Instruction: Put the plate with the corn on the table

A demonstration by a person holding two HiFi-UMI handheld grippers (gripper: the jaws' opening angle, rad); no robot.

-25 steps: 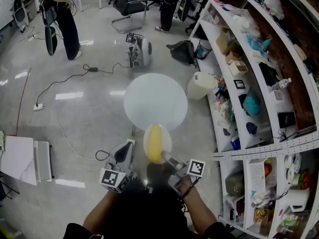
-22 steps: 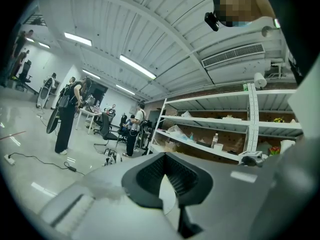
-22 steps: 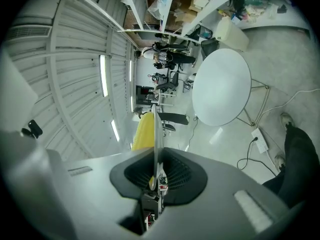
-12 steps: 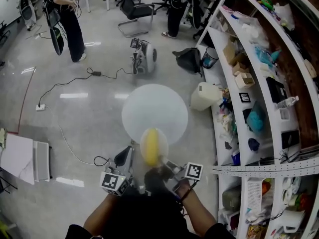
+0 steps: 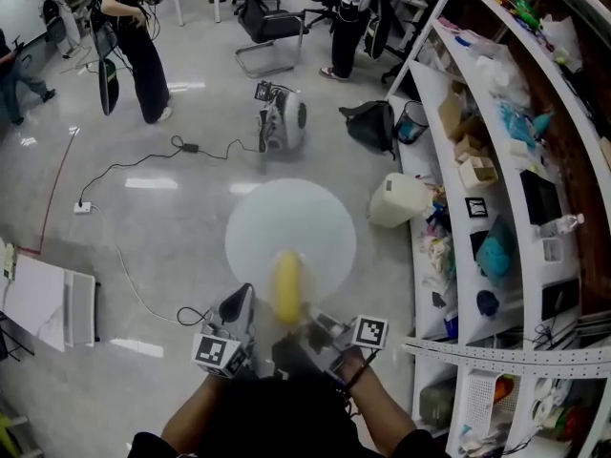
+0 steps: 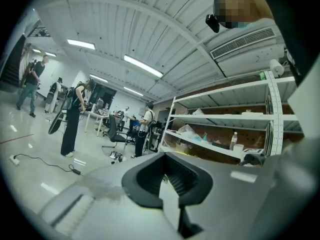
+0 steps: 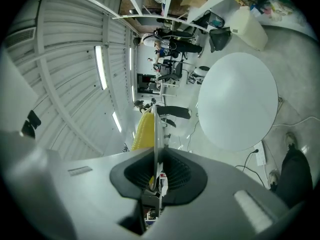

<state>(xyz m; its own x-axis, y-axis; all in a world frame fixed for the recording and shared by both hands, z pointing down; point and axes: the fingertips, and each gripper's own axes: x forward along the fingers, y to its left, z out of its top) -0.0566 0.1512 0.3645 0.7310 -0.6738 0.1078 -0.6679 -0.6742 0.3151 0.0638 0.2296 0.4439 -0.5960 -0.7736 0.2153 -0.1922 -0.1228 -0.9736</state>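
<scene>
A yellow corn cob point(image 5: 286, 286) lies on a pale plate that I hold over the near rim of the round white table point(image 5: 291, 222). My right gripper point(image 5: 307, 315) is shut on the plate's near edge. In the right gripper view the plate point(image 7: 155, 134) shows edge-on between the jaws of the right gripper point(image 7: 156, 176), with the corn point(image 7: 142, 131) on its left face and the table point(image 7: 237, 101) beyond. My left gripper point(image 5: 239, 301) hangs beside the plate, left of it, shut with nothing in it. The left gripper point(image 6: 167, 184) points at the room and shelves.
A tall shelving rack point(image 5: 496, 160) full of goods runs along the right. On the floor stand a white canister point(image 5: 401, 198), a black bag point(image 5: 370, 122), a small wheeled machine point(image 5: 282, 117) and cables point(image 5: 134, 160). People point(image 5: 134, 36) and office chairs point(image 5: 263, 22) are farther back.
The plate with the corn has stayed in my right gripper and turned more edge-on, and it has come over the table's near rim. The left gripper keeps its place beside it.
</scene>
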